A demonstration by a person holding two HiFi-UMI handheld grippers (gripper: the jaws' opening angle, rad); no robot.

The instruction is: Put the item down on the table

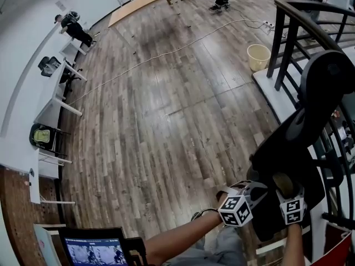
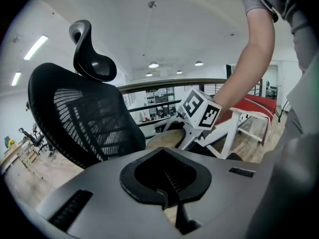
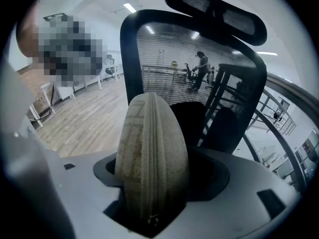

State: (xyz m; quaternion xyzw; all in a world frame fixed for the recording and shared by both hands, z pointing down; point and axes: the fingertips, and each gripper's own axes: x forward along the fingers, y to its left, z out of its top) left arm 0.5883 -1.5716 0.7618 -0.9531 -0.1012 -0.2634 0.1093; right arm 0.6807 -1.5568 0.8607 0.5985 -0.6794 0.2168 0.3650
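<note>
Presently the carrying step is judged to be in hand, with the putting-down not yet begun. A beige zippered pouch (image 3: 152,153) is clamped upright, zip edge toward the camera, between the jaws of the right gripper (image 3: 152,203). It is held aloft in front of the mesh back of a black office chair (image 1: 310,121). The jaws of the left gripper (image 2: 167,190) are seen drawn together with nothing between them, and that gripper is held just left of the right one.

No table top is seen beneath the pouch. White desks (image 1: 55,93) are ranged along the far left wall, well apart from the grippers. A red-topped white frame (image 2: 254,108) is seen near the person's right side, though whether it is a table cannot be told. The next move is therefore judged to call for a surface to be chosen. The pouch would then be carried over it and lowered until it rests, and only then would the right jaws be parted.

Room is tight on the right. The office chair stands close ahead of the grippers, and a black railing (image 1: 288,32) runs behind it. A monitor (image 1: 93,252) stands at the near left. To the left and far, the wooden floor (image 1: 166,121) lies open. It is crossed by a cable (image 1: 166,53), and a pale waste bin (image 1: 258,56) stands at the far right.
</note>
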